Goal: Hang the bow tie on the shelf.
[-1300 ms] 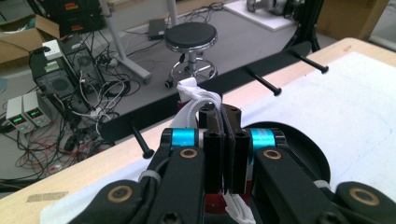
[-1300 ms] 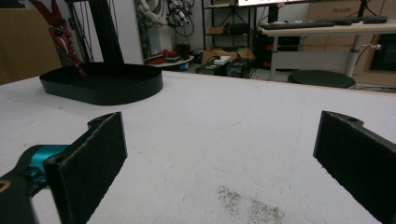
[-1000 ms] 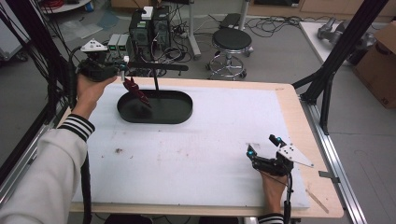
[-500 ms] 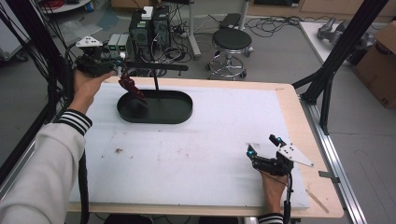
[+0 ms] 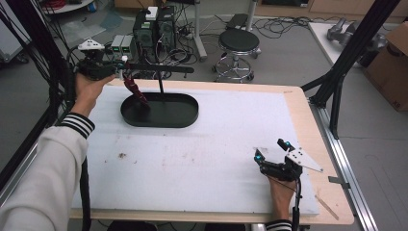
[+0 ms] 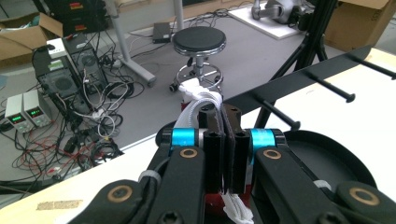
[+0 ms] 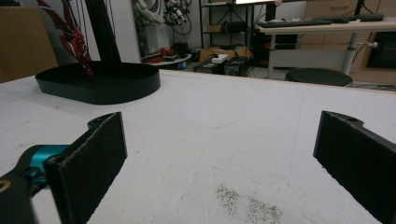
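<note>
The left gripper [image 5: 122, 65], jaws clamped on a white cord loop [image 6: 201, 100], holds a red tag [image 5: 133, 89] beside the black rack [image 5: 159, 70], not yet hung on a peg. The right gripper [image 5: 272, 153] rests wide open on the table [image 5: 216, 144], holding nothing.

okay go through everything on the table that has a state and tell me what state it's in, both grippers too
Left gripper: shut on the lanyard, held up beside the rack's crossbar.
Lanyard: white loop pinched in the jaws, red strap hanging down into the tray.
Rack: upright in the tray, no item seen hanging on its pegs.
Tray: flat on the mat, at the far left.
Right gripper: open, holding nothing, low over the mat.
</note>
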